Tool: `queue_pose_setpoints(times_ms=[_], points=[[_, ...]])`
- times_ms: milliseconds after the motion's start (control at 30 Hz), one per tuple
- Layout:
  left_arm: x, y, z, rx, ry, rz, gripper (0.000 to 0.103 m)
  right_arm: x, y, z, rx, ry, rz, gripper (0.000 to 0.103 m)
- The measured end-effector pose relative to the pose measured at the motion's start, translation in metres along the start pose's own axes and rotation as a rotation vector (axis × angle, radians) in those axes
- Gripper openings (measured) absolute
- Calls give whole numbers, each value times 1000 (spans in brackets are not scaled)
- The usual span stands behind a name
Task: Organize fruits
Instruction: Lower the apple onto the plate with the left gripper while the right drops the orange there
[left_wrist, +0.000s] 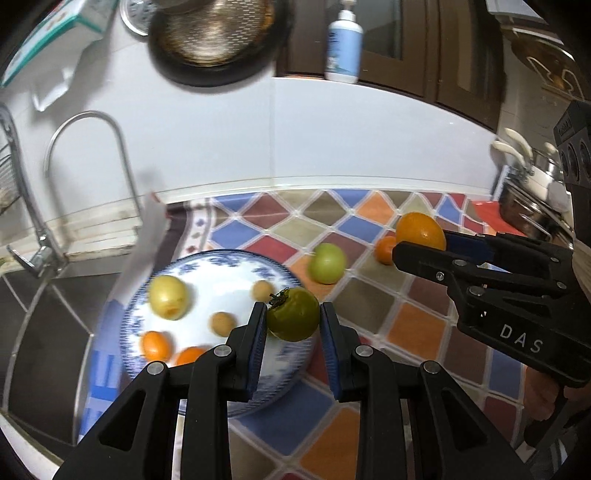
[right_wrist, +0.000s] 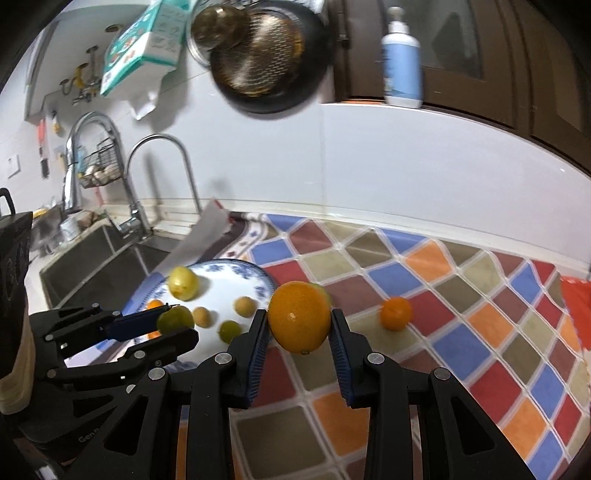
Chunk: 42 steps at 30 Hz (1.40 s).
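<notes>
The left gripper (left_wrist: 293, 314) has its jaws pinching a dark green tomato (left_wrist: 293, 314) with a small stalk on top; both blue pads press its sides. The tomato hangs above the near right rim of a blue-patterned white plate (left_wrist: 218, 258), clear of the plate's surface.

On the plate lie a pale yellow fruit (left_wrist: 170, 297), two small tan round fruits (left_wrist: 263, 290) and two small orange fruits (left_wrist: 157, 345) near the left edge. The right wrist view also shows a small green fruit (right_wrist: 229, 330) on the plate.

The right gripper (right_wrist: 299, 319) has its jaws closed on a large orange (right_wrist: 299, 317), held by its sides above the bench (right_wrist: 461, 295), which is covered by a cloth of coloured diamonds. The orange is off the cloth, just right of the plate.

Resting on the cloth are a light green round fruit (left_wrist: 327, 263) between plate and orange, and a small tangerine (right_wrist: 396, 313) further right, well apart from the plate.

A sink (right_wrist: 96, 266) with a curved tap (right_wrist: 162, 177) lies left of the plate.
</notes>
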<state>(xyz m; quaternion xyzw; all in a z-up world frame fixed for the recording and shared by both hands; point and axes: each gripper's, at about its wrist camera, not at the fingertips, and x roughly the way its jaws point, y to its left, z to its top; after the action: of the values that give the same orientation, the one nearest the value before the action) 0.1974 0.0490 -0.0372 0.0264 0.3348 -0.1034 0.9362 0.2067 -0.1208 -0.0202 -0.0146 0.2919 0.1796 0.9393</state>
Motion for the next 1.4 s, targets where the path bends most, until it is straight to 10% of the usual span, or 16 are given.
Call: queue_pose_setpoints(times_ms=[600, 1400], points=[[33, 79, -5, -60, 53, 112, 29, 98, 64, 22, -101, 107, 146, 34], [60, 90, -4, -57, 92, 167, 36, 157, 58, 18, -65, 201, 208, 41]])
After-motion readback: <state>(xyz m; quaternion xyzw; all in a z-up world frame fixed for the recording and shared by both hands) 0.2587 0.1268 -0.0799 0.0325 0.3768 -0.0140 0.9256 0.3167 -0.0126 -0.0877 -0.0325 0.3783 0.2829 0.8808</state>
